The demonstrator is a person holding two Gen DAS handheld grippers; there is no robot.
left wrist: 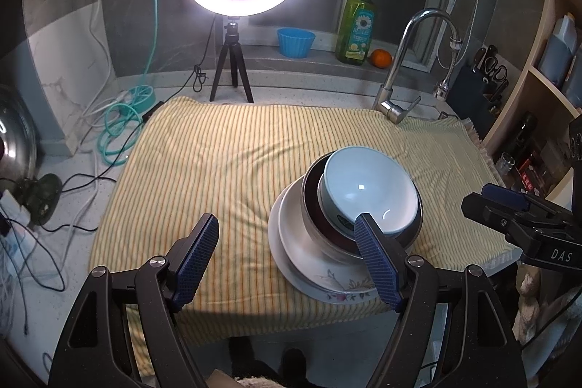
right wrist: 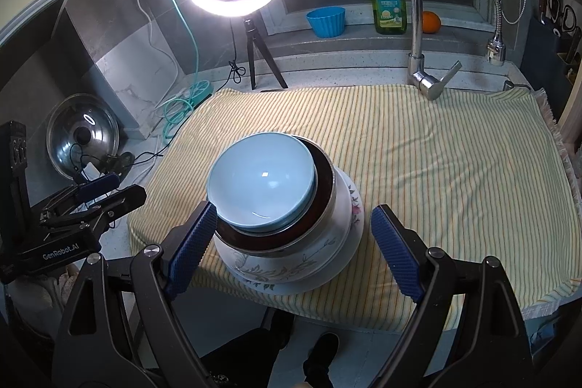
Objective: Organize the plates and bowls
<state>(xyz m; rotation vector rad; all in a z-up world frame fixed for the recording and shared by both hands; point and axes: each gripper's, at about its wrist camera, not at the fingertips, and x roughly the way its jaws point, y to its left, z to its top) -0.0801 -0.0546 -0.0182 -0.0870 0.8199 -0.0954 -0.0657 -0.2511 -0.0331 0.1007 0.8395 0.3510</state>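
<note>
Across the left wrist view we see a yellow striped cloth (left wrist: 236, 170); our left gripper (left wrist: 287, 259) gapes wide and empty, the pale blue ceramic bowl (left wrist: 367, 188) topping the stacked dishes at centre right. From the right wrist view, our right gripper (right wrist: 293, 251) stands wide around that stack's white floral plate (right wrist: 287, 275), lower centre, not gripping.

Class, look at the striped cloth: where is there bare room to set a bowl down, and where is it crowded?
Free: the striped cloth between the stacked dishes and the faucet, and the stretch from the stack to the ring light tripod. Crowded: the front edge, where the stack sits between both open grippers, and the counter beside the cloth, with cables and a pot lid.
</note>
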